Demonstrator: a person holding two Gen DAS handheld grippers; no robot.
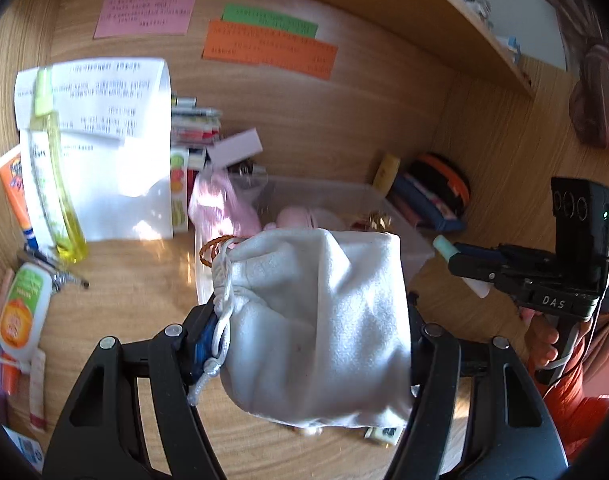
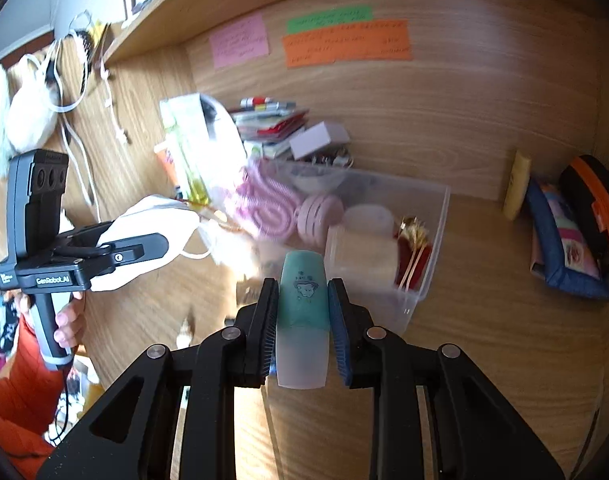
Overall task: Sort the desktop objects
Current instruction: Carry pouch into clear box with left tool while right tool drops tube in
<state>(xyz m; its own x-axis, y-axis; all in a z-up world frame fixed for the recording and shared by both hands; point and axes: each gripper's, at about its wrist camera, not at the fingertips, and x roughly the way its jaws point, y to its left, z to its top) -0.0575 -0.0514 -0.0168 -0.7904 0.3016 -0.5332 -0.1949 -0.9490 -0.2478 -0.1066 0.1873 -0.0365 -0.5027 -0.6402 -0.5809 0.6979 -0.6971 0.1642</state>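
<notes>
My left gripper (image 1: pixel 308 320) is shut on a white drawstring pouch (image 1: pixel 316 320) and holds it above the desk, just in front of a clear plastic bin (image 1: pixel 408 240). The pouch also shows in the right wrist view (image 2: pixel 152 220), left of the bin (image 2: pixel 424 248). My right gripper (image 2: pixel 302 304) is shut on a small teal-and-white tube (image 2: pixel 302 312), held over the bin's near edge. In the left wrist view the right gripper (image 1: pixel 460 260) is at the right with the tube's teal end (image 1: pixel 442 246) sticking out. The bin holds a pink coil, pink round case, jar and gold-red item.
Bottles and tubes (image 1: pixel 52 168) and white papers (image 1: pixel 116 140) stand at the left. A stack of small boxes and pens (image 2: pixel 280 124) sits behind the bin. A blue pouch and orange-black case (image 2: pixel 576 232) lie at the right. Coloured notes (image 1: pixel 268 40) hang on the back wall.
</notes>
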